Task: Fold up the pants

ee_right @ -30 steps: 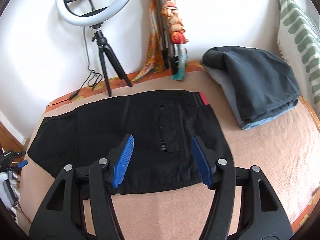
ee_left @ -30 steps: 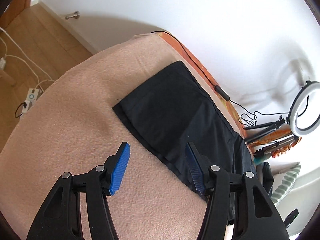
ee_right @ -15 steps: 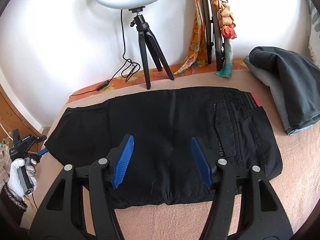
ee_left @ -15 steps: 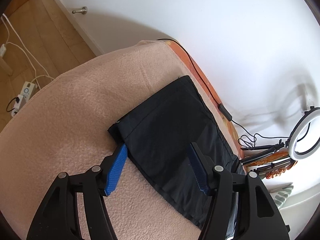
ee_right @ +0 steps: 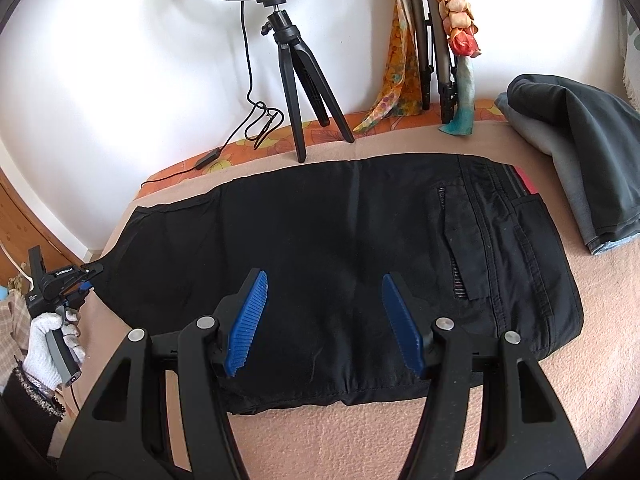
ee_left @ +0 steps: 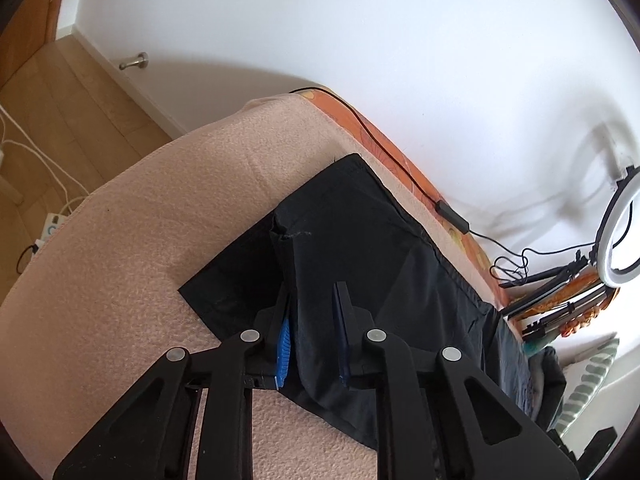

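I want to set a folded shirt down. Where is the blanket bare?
Bare blanket lies in front of the pants and beyond their leg end. Crowded: the wall side, with tripod and grey clothes.

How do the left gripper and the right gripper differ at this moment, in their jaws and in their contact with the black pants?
The left gripper has its jaws closed on a raised fold of the black pants near the leg end; the right gripper has its jaws wide apart and holds nothing. The left gripper is at the hem end, while the right gripper is over the middle of the pants. Both have black frames and blue ribbed pads.
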{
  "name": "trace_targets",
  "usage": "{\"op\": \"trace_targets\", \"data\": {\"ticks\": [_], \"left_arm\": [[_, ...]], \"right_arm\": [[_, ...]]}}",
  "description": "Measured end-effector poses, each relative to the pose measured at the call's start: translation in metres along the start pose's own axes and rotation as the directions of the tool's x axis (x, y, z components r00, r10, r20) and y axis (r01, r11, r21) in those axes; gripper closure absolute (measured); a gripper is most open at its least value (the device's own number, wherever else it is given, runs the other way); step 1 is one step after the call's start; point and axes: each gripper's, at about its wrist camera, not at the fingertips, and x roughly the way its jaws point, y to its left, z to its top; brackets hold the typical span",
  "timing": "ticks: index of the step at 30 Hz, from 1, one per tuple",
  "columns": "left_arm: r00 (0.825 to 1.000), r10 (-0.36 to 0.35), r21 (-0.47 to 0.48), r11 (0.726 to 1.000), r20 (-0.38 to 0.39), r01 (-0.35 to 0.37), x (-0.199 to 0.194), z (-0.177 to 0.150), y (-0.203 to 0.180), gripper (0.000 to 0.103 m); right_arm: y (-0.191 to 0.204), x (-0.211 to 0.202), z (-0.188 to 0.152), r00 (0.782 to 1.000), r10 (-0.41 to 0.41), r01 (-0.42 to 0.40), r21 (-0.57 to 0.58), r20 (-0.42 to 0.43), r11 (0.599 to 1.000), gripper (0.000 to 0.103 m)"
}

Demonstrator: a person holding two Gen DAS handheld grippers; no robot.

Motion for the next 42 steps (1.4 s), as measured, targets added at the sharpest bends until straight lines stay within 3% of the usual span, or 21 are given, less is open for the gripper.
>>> {"op": "trace_targets", "data": {"ticks": [3,6,7,8,13,15,18,26,33,34,35,37,42], "left_arm": [[0.998,0.052,0.075,0.996,0.027,-0.054,-0.008,0.002,-0.007,0.088],[0.992,0.116,0.071,0.990,0.041,-0.119,-0.019,0.013,-0.001,0.073],[0.991,0.129,0.054,0.990,0.046,-0.132,-0.023,0.016,0.002,0.061],[0.988,0.149,0.038,0.988,0.045,-0.151,-0.025,0.018,0.005,0.057],[0.982,0.153,-0.061,0.985,-0.111,-0.160,-0.014,0.023,0.020,0.050],[0.972,0.193,-0.061,0.977,-0.136,-0.203,-0.006,0.021,0.022,0.050],[0.981,0.162,-0.089,0.981,-0.111,-0.172,-0.004,0.021,0.024,0.042],[0.998,0.001,-0.114,0.993,-0.067,-0.009,-0.004,0.008,0.019,0.041],[0.999,0.027,-0.125,0.992,-0.019,-0.030,0.000,0.009,0.014,0.042],[0.999,0.031,-0.105,0.994,-0.016,-0.033,0.004,0.011,0.011,0.045],[0.999,0.037,-0.081,0.996,-0.023,-0.038,0.009,0.012,0.008,0.069],[0.998,0.000,-0.086,0.996,-0.061,-0.005,0.021,0.010,0.005,0.089],[0.999,0.003,0.047,0.999,-0.041,-0.001,0.018,0.000,-0.016,0.095]], "right_arm": [[-0.001,0.000,0.000,1.000,0.005,-0.005,0.004,-0.002,1.000,0.040],[-0.001,0.001,0.000,1.000,0.004,-0.004,0.008,-0.006,1.000,0.040],[-0.001,0.001,0.000,1.000,0.002,-0.002,0.010,-0.007,1.000,0.040],[-0.002,0.001,0.000,1.000,0.003,-0.003,0.015,-0.007,1.000,0.040],[-0.003,-0.001,0.002,1.000,-0.011,0.011,0.030,-0.006,0.999,0.037],[-0.005,-0.001,0.002,1.000,-0.009,0.009,0.049,-0.005,0.999,0.034],[-0.009,-0.001,0.003,1.000,-0.011,0.012,0.075,-0.005,0.997,0.034],[-0.012,0.006,0.004,1.000,-0.001,0.004,0.094,-0.026,0.996,0.034],[-0.006,0.008,0.001,0.999,0.003,0.000,0.079,-0.035,0.997,0.033],[-0.005,0.009,0.001,0.999,0.004,-0.001,0.078,-0.038,0.997,0.033],[-0.005,0.009,0.001,0.999,0.003,0.000,0.077,-0.039,0.997,0.033],[-0.003,0.009,0.001,0.999,0.002,0.001,0.074,-0.038,0.997,0.033],[-0.006,0.008,0.002,0.999,-0.002,0.004,0.075,-0.034,0.997,0.033]]}}
